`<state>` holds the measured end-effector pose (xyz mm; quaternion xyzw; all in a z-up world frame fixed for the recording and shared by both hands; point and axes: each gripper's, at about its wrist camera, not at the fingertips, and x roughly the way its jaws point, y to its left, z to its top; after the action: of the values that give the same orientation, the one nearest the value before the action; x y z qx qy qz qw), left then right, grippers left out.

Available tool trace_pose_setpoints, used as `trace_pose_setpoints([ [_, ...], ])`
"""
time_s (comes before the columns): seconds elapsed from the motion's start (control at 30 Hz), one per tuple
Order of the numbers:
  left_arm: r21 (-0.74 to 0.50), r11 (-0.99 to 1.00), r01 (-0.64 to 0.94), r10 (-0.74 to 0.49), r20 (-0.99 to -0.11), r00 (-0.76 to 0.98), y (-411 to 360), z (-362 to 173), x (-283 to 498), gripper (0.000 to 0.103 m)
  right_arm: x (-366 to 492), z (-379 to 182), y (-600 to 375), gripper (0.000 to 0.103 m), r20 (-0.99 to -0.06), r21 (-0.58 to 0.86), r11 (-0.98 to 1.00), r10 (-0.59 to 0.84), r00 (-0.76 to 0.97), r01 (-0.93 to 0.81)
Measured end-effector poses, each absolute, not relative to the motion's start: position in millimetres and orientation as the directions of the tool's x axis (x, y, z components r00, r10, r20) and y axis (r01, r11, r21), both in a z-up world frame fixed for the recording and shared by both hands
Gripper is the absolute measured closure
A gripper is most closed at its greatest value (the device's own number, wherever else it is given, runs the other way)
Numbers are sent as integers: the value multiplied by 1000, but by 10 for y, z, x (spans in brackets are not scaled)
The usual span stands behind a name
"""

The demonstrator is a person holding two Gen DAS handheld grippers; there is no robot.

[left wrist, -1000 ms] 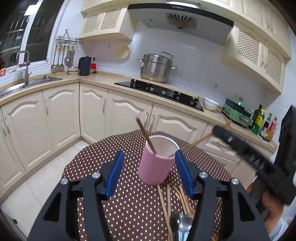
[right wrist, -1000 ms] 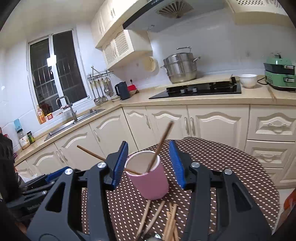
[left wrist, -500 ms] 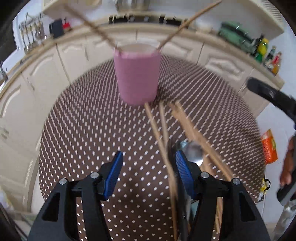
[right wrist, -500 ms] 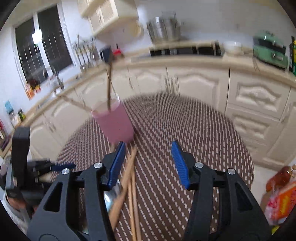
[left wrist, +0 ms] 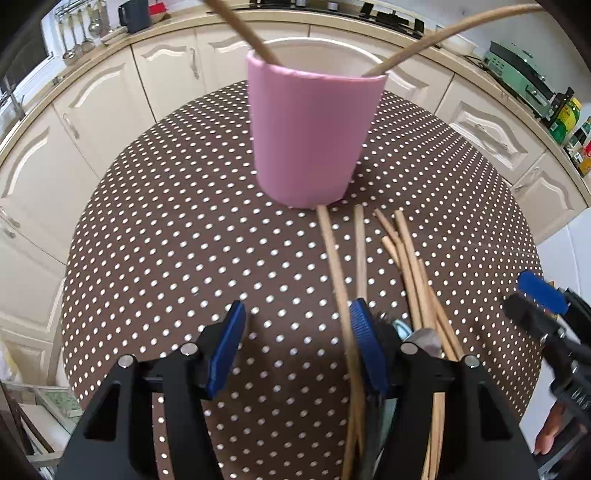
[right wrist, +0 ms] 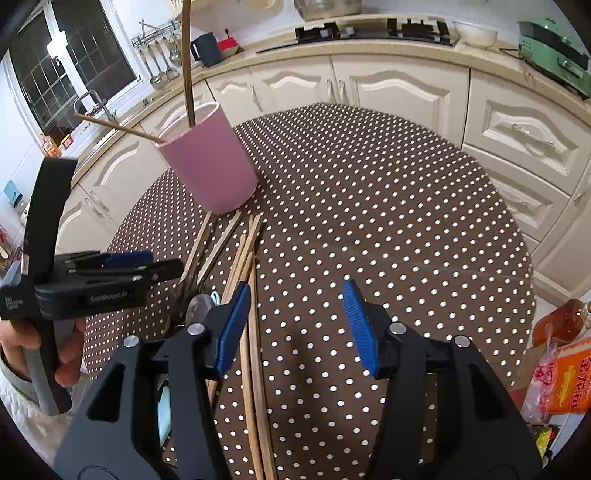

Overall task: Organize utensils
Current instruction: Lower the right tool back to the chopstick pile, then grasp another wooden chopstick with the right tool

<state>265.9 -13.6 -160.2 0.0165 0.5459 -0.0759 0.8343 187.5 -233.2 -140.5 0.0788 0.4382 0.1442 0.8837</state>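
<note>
A pink cup (left wrist: 312,136) (right wrist: 210,166) stands on the brown dotted tablecloth (left wrist: 184,258) with two chopsticks leaning out of it. Several loose chopsticks (left wrist: 410,266) (right wrist: 243,258) lie fanned in front of the cup, beside a metal spoon (right wrist: 197,306). My left gripper (left wrist: 297,314) points steeply down at the cloth, open, with one chopstick (left wrist: 334,266) running along its right finger. My right gripper (right wrist: 295,295) hangs open over bare cloth, the chopsticks just by its left finger. Each view shows the other gripper at its edge: the right (left wrist: 528,302), the left (right wrist: 162,267).
Cream cabinets (right wrist: 399,88) and a counter with a hob (right wrist: 369,31) curve behind the round table. The table edge (right wrist: 517,258) drops off at the right, where an orange packet (right wrist: 565,373) and a bottle (right wrist: 561,321) lie below. A person's hand (right wrist: 66,350) holds the left gripper.
Both grippers have tipped downward and sunk toward the table. The cup has slid up in both views and the loose chopsticks now lie under the fingers. Jaw widths look unchanged.
</note>
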Motion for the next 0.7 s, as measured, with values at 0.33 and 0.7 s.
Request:
trace_pose_setpoints([
  [0.33, 6, 981, 192, -63, -933, 354, -367, -1796, 2854, 61, 1988, -1469, -2234, 51, -809, 242, 946, 319, 494, -215],
  [0.7, -39, 971, 234, -117, -935, 333, 134, -1770, 2669, 87, 2272, -1628, -1932, 65, -904, 208, 926, 305, 299, -314],
])
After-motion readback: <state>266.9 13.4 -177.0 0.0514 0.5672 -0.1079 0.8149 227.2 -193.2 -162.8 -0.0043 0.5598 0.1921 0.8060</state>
